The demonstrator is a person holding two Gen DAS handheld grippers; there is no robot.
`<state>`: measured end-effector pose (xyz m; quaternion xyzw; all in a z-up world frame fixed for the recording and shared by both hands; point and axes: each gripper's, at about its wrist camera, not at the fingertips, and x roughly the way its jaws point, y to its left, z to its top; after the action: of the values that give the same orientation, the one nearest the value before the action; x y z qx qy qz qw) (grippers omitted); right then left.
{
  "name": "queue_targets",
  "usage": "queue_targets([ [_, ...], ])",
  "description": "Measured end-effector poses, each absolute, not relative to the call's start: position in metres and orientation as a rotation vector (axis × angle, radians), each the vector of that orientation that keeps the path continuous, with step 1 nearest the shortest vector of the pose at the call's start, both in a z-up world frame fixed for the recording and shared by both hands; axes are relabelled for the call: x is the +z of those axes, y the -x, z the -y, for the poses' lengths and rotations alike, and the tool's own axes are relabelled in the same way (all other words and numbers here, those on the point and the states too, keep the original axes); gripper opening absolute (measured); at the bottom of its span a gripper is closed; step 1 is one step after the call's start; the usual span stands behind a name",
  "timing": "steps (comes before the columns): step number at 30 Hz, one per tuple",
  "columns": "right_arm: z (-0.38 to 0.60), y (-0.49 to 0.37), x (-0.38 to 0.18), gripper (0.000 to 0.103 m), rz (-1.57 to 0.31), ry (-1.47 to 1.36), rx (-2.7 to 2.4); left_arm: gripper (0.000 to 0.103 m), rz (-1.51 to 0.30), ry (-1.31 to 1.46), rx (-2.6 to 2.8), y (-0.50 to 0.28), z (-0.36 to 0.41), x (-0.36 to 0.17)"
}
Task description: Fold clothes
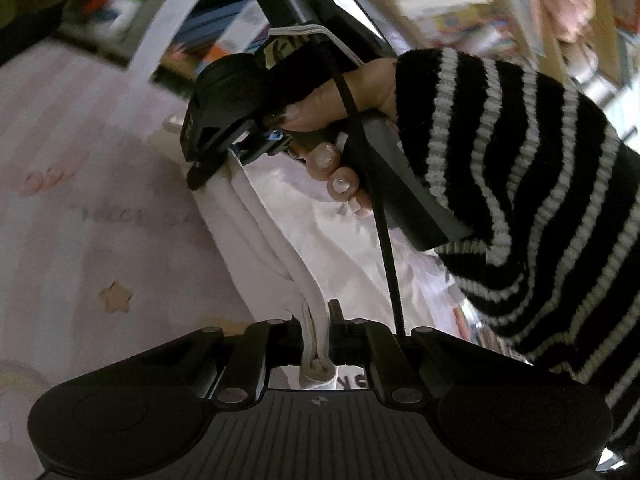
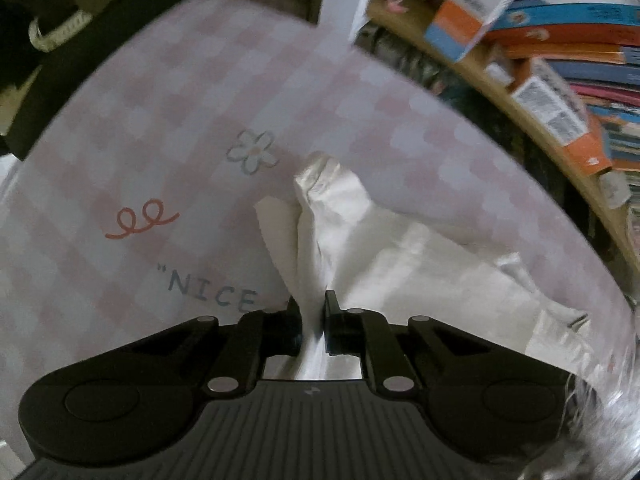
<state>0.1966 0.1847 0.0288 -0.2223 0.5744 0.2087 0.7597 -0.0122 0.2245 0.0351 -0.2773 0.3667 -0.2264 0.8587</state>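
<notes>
Over the checked cloth [image 2: 168, 92], both the left gripper [image 1: 316, 332] and right gripper [image 2: 312, 320] pinch the white garment [image 2: 400, 256].

White garment [image 2: 400, 256], pink-checked cloth [image 2: 160, 92], black-and-white striped sleeve [image 1: 520, 160]

White garment [image 1: 256, 216] between both grippers' fingers [image 1: 256, 344]

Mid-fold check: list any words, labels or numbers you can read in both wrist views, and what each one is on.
"NICE" with an opening quote mark: printed on the pink checked cloth under the white garment, right wrist view.
Faint print on that cloth, left wrist view: too blurred.
Barcode labels on the stacked books: too small.
Lettering on the strap of the right tool: unreadable.
Dark marks on a tag near the left tool: partly hidden, unreadable.
</notes>
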Motion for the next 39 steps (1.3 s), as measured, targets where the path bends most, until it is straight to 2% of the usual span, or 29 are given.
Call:
queue_targets([
  [11,-0.078,-0.207,0.089,0.008,-1.138,0.327,0.474,0.007,-0.717,0.416,-0.568,0.007,-0.146,0.076],
  [20,0.076,-0.217,0.099,0.008,-1.054,0.156,0.523,0.007,-0.730,0.316,-0.555,-0.011,-0.031,0.095],
  [27,0.207,-0.214,0.069,0.008,-1.037,-0.006,0.521,0.008,-0.829,0.221,-0.569,-0.023,0.074,0.072],
  [32,0.278,-0.208,0.006,0.009,-1.112,-0.113,0.437,0.009,-0.969,0.128,-0.556,-0.034,0.135,0.025],
  [36,0.313,-0.205,-0.035,0.009,-1.139,-0.276,0.415,0.009,-1.015,0.062,-0.522,-0.034,0.158,0.004],
  [39,0.324,-0.199,-0.041,0.011,-1.108,-0.359,0.436,0.010,-1.022,0.044,-0.497,-0.030,0.165,-0.002],
])
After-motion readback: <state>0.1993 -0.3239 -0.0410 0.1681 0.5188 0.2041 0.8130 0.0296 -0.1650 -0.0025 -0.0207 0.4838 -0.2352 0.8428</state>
